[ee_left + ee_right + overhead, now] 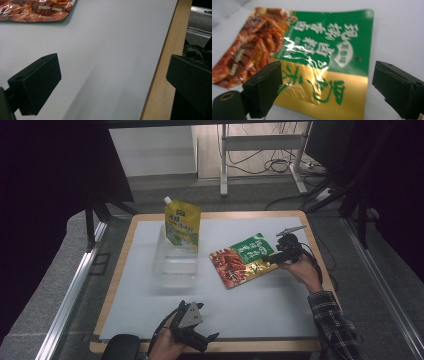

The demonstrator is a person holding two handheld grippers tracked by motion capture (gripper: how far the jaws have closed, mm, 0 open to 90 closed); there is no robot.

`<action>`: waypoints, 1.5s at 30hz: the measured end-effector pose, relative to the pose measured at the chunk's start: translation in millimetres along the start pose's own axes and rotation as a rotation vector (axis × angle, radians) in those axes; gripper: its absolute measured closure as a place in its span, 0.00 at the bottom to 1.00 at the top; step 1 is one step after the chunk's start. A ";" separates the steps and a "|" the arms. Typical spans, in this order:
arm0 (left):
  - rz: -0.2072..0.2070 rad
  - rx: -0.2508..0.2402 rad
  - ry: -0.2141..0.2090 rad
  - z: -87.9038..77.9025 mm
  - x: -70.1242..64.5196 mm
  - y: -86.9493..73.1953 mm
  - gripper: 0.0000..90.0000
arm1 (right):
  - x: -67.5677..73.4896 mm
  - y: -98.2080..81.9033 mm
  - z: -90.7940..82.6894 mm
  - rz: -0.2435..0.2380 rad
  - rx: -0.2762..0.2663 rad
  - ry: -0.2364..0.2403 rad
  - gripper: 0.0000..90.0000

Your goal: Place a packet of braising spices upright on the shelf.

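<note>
Right hand-held gripper [324,85]: jaws spread wide, over the gold end of the snack packet [312,57], pads clear of it.
Snack packet: flat on the desk [260,295], right of the yellow spout pouch [182,224].
Left hand-held gripper [112,85]: jaws apart, empty, at the desk's near edge.

The left gripper [207,338] sits low at the near edge, held in the left hand [167,345], its jaws spread wide with nothing between them and pointing to the right. The right gripper [276,257] reaches in from the right, held by the right hand [305,272] on a plaid-sleeved forearm; its jaws stand wide apart, pressing on nothing.
</note>
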State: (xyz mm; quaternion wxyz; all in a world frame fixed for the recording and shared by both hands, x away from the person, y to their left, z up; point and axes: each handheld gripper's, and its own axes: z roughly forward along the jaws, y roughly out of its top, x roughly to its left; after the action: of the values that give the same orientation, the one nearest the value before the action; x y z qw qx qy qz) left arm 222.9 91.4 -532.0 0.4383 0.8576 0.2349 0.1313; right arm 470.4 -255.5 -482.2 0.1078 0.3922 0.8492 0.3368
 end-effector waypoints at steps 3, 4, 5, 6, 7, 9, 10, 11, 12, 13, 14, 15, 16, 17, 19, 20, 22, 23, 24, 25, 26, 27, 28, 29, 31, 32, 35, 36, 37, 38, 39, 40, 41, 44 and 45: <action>0.004 0.000 -0.001 -0.1 -0.7 0.2 0.00 | -5.7 -5.2 1.7 0.019 0.009 -0.005 0.16; 0.005 0.001 -0.001 -0.2 -0.8 0.2 0.00 | -7.4 -6.8 2.4 0.027 0.011 -0.005 0.18; 0.007 0.002 -0.001 -0.2 -0.9 0.2 0.00 | -9.0 -8.2 3.2 0.034 0.018 -0.006 0.18; 0.008 0.003 -0.001 -0.2 -0.9 0.2 0.00 | -11.4 -10.1 4.7 0.043 0.027 -0.006 0.19; 0.008 0.003 -0.001 -0.2 -0.9 0.2 0.00 | -12.8 -11.2 5.7 0.044 0.030 -0.007 0.20; 0.010 0.003 -0.003 -0.2 -1.0 0.3 0.00 | -16.0 -13.7 7.9 0.060 0.041 0.003 0.21; 0.010 0.002 -0.005 -0.1 -1.1 0.3 0.00 | -17.3 -14.8 9.0 0.068 0.047 0.010 0.21; 0.012 0.002 -0.006 0.0 -1.2 0.4 0.00 | -18.4 -15.9 10.2 0.074 0.049 0.013 0.22; 0.014 0.003 -0.007 0.1 -1.4 0.4 0.00 | -19.3 -16.8 11.2 0.084 0.050 0.017 0.22; 0.014 0.003 -0.006 0.2 -1.6 0.5 0.00 | -20.5 -17.5 11.8 0.087 0.052 0.022 0.23; 0.015 0.004 -0.007 0.3 -1.7 0.5 0.00 | -21.2 -18.0 12.4 0.093 0.051 0.023 0.23; 0.016 0.005 -0.007 0.5 -1.8 0.5 0.00 | -21.8 -18.3 12.9 0.098 0.052 0.023 0.23; 0.016 0.005 -0.007 0.6 -1.9 0.5 0.00 | -22.5 -18.7 13.4 0.104 0.054 0.026 0.23; 0.016 0.006 -0.007 0.7 -2.0 0.5 0.00 | -23.4 -19.1 13.7 0.103 0.058 0.032 0.24; 0.017 0.006 -0.009 0.7 -2.0 0.5 0.00 | -24.2 -20.2 15.0 0.113 0.068 0.041 0.25; 0.017 0.005 -0.009 0.8 -2.1 0.5 0.00 | -24.4 -20.6 15.2 0.110 0.061 0.041 0.26; 0.018 0.007 -0.010 0.9 -2.3 0.6 0.00 | -24.8 -20.3 14.6 0.119 0.062 0.055 0.29; 0.018 0.007 -0.010 1.0 -2.4 0.6 0.00 | -25.1 -20.2 14.3 0.127 0.061 0.070 0.30; 0.018 0.007 -0.010 1.1 -2.5 0.6 0.00 | -25.1 -20.2 14.5 0.132 0.060 0.089 0.31; 0.019 0.008 -0.009 1.2 -2.6 0.6 0.00 | -24.4 -20.1 14.6 0.139 0.061 0.098 0.31; 0.020 0.009 -0.009 1.3 -2.7 0.6 0.00 | -24.0 -19.7 14.8 0.135 0.062 0.099 0.31; 0.020 0.010 -0.009 1.4 -2.7 0.6 0.00 | -23.0 -18.9 14.8 0.133 0.063 0.099 0.31; 0.021 0.011 -0.009 1.4 -2.7 0.5 0.00 | -22.5 -18.4 14.3 0.128 0.060 0.098 0.32; 0.022 0.012 -0.009 1.4 -2.6 0.5 0.00 | -21.9 -17.6 13.3 0.127 0.056 0.101 0.32; 0.022 0.012 -0.009 1.5 -2.7 0.5 0.00 | -20.5 -15.8 10.2 0.136 0.040 0.116 0.34; 0.022 0.012 -0.009 1.5 -2.8 0.6 0.00 | -20.2 -15.0 9.0 0.137 0.034 0.125 0.34; 0.025 0.015 -0.008 2.1 -3.3 0.6 0.00 | -16.5 -11.5 6.0 0.153 0.014 0.172 0.36; 0.025 0.015 -0.009 2.2 -3.5 0.7 0.00 | -14.6 -10.5 7.0 0.154 0.014 0.178 0.37; 0.027 0.016 -0.009 2.5 -3.8 0.7 0.00 | -13.4 -10.0 7.7 0.150 0.017 0.179 0.38; 0.028 0.017 -0.010 2.8 -4.1 0.7 0.00 | -11.6 -9.3 9.0 0.146 0.019 0.182 0.39; 0.029 0.019 -0.011 3.0 -4.3 0.8 0.00 | -10.3 -8.7 10.4 0.141 0.020 0.182 0.41; 0.031 0.020 -0.012 3.1 -4.5 0.8 0.00 | -8.9 -7.7 12.2 0.135 0.025 0.175 0.43; 0.032 0.021 -0.011 3.3 -4.7 0.8 0.00 | -8.3 -7.2 13.1 0.129 0.027 0.172 0.45; 0.036 0.024 -0.012 3.5 -5.0 0.8 0.00 | -5.9 -6.1 16.6 0.107 0.037 0.146 0.57; 0.037 0.025 -0.011 3.7 -5.1 0.8 0.00 | -5.6 -6.1 17.3 0.100 0.040 0.135 0.60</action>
State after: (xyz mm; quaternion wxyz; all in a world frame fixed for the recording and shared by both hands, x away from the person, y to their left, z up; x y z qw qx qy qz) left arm 220.3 85.8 -533.6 0.4262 0.8680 0.2182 0.1318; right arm 478.3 -254.0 -499.7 0.0252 0.4126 0.8405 0.3503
